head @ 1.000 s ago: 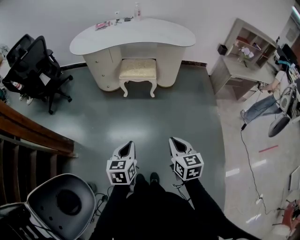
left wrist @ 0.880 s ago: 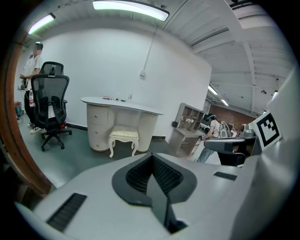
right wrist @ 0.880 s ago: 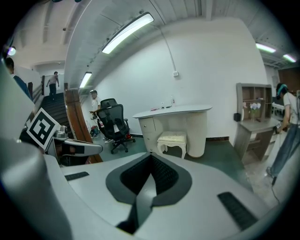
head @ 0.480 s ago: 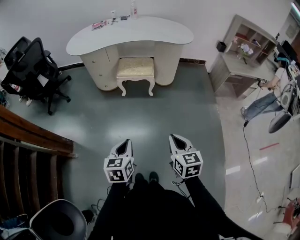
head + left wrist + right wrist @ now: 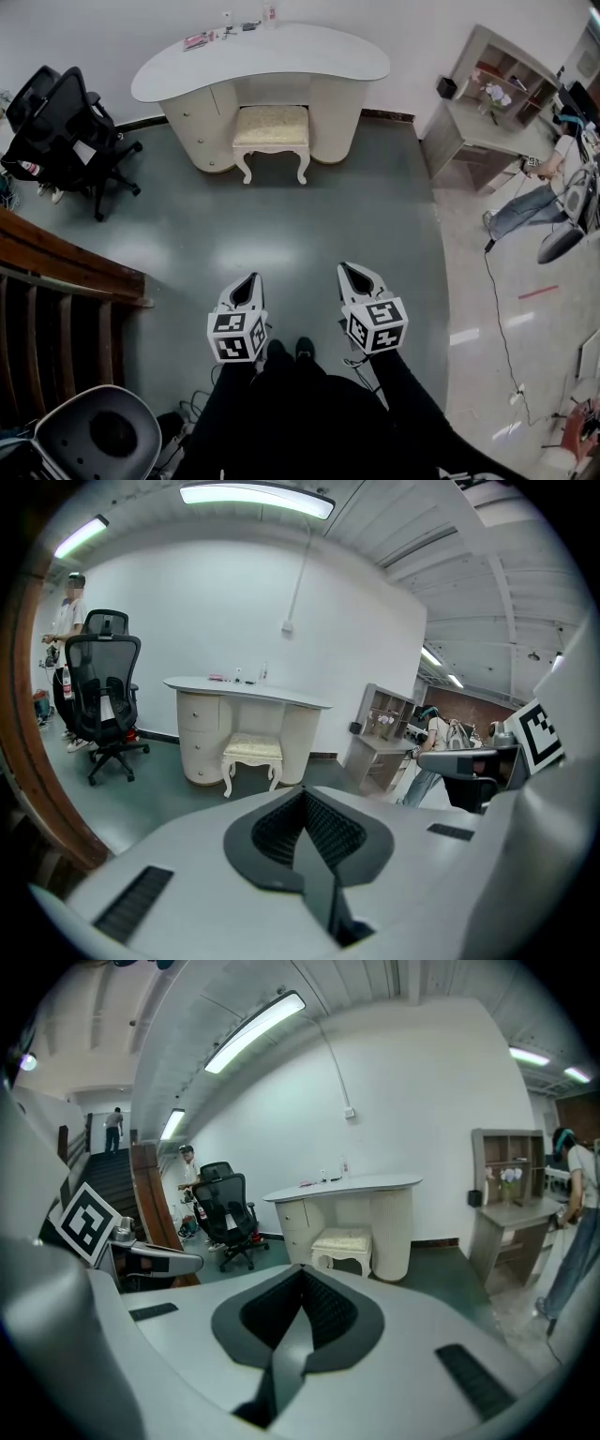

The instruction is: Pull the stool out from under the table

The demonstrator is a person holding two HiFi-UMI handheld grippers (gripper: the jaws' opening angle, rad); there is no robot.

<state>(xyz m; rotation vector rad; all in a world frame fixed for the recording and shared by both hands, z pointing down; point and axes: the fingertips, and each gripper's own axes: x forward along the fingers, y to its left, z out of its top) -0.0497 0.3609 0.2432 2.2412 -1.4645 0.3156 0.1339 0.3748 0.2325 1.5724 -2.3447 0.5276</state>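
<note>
From the head view, the stool (image 5: 272,128) stands well ahead of both tongs, its back edge tucked under the white table (image 5: 262,58), so only the two front legs show. The small things on the tabletop are too tiny to make out. The left gripper (image 5: 247,281) and right gripper (image 5: 353,273) are held side by side over the green floor, both clenched and empty, with the stool far beyond their tips and roughly between their lines. A grey chair (image 5: 94,436), cut off by the bottom corner, sits behind the left tong. It shows more of itself than half a second ago, while the stool and tongs keep much the same places.

In the left gripper view the jaws are pressed together with nothing in them. The stool (image 5: 253,750) lies far ahead, a little left of the tips, under the table, with a black office chair (image 5: 105,691) further left.

In the right gripper view the jaws are likewise closed on nothing. The stool (image 5: 343,1239) is far ahead, slightly right of the tips, its far side hidden beneath the tabletop.
</note>
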